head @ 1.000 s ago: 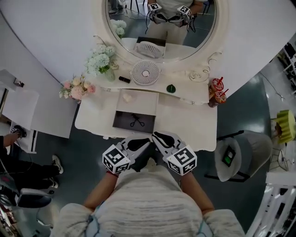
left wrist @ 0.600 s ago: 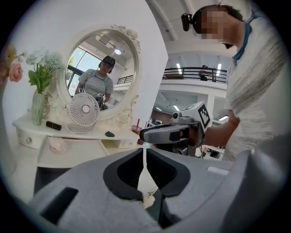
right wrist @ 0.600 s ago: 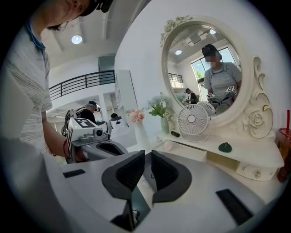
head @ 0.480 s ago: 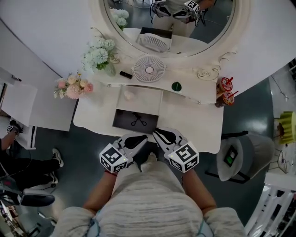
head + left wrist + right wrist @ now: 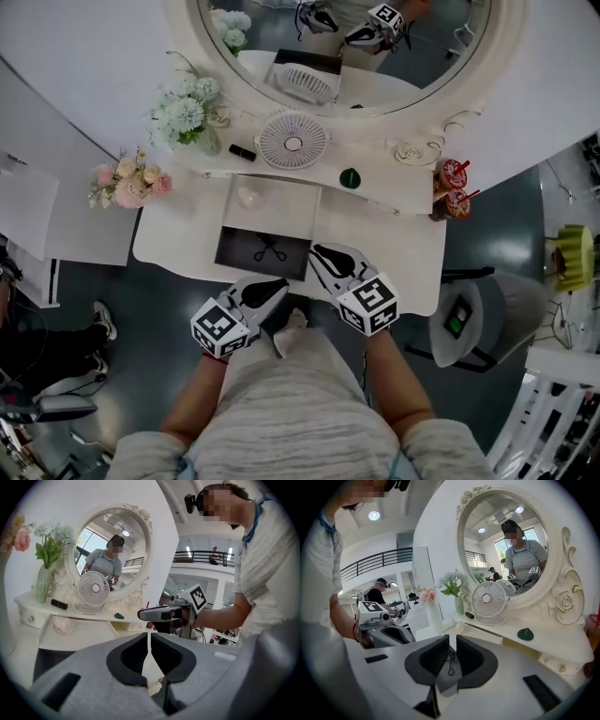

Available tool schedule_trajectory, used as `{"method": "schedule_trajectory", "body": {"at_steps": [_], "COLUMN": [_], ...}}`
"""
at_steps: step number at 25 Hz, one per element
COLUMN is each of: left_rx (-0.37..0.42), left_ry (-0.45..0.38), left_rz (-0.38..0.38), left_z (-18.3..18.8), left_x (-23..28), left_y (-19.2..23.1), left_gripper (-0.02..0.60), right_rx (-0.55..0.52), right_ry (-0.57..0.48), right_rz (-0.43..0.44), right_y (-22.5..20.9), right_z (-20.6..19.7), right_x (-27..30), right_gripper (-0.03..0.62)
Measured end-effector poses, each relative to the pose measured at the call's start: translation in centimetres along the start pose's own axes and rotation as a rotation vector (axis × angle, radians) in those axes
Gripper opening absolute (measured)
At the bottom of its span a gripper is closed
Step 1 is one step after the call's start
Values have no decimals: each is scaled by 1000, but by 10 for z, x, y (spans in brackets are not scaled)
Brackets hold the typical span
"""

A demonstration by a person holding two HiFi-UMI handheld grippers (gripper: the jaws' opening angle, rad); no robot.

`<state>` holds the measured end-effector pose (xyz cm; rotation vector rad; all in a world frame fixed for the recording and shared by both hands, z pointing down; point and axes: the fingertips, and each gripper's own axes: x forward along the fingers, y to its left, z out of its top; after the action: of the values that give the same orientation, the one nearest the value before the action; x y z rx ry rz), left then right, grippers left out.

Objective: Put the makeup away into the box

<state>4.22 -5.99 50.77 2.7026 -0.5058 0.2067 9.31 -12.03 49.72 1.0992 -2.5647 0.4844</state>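
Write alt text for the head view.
A person, seen from above, holds the left gripper and right gripper, both shut and empty, at the near edge of a white dressing table. Ahead, an open dark box holds an eyelash curler.

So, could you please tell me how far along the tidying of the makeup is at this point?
Barely begun, it seems. Done: a black scissor-like tool lies in the open box. In hand: nothing; the left claw and the right claw are both shut and empty. Left: the black tube and perhaps the green piece, both on the shelf.
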Motion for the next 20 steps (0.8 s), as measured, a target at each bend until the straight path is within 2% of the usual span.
{"method": "schedule_trajectory", "body": {"at_steps": [15,20], "left_rx": [-16,-33], "left_ry": [-3,7], "left_rz": [4,5], "left_z": [-4,-10], "left_x": [7,6], "left_y": [20,23], "left_gripper": [15,15], "right_rx": [-36,-24], "right_ry": [44,60], "right_rz": [-159,-208], "right_y": [-90,-118], "right_z": [11,11], "right_x": [24,36], "right_gripper": [13,55]}}
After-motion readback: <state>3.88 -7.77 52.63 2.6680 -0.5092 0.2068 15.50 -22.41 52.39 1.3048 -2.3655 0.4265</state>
